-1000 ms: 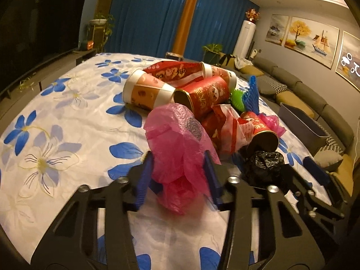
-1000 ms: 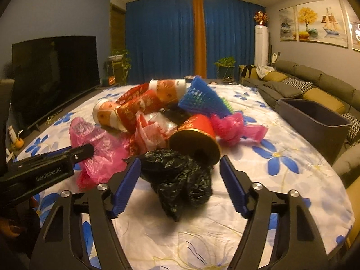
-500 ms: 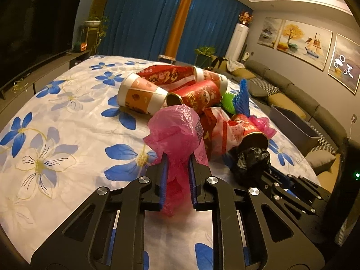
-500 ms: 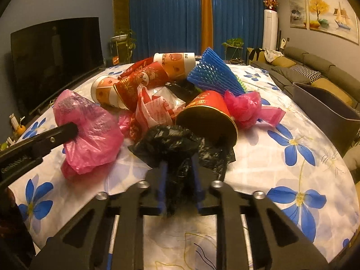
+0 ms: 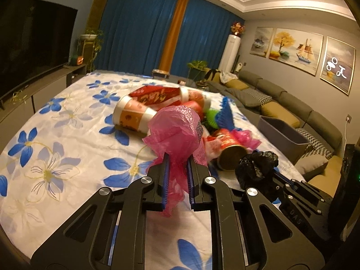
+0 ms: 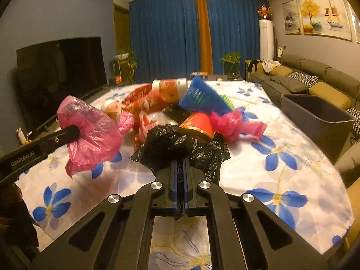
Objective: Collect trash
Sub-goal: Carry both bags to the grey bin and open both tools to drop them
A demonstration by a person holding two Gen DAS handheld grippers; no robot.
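A crumpled pink plastic bag [image 5: 175,130] hangs above the floral tablecloth [image 5: 67,139]. My left gripper [image 5: 177,157] has its jaws closing, the pads pinching the bag's neck. In the right wrist view the same pink bag [image 6: 90,135] shows at the left, held up off the cloth. My right gripper [image 6: 180,162] is shut on a black plastic bag [image 6: 166,144], which bunches over its fingertips. That black bag [image 5: 256,168] also appears low right in the left wrist view. Behind both lies a trash pile of paper cups [image 5: 132,117], a red can [image 6: 198,123] and another pink bag [image 6: 234,126].
A grey bin [image 6: 315,117] stands off the table's right edge, in front of a long sofa [image 6: 315,76]. A blue foam net [image 6: 200,99] and a green one lie in the pile. A dark TV [image 6: 60,72] is at the left, blue curtains behind.
Both grippers went from open around their bags to shut on them. The pink bag and the black bag have both come up off the cloth.
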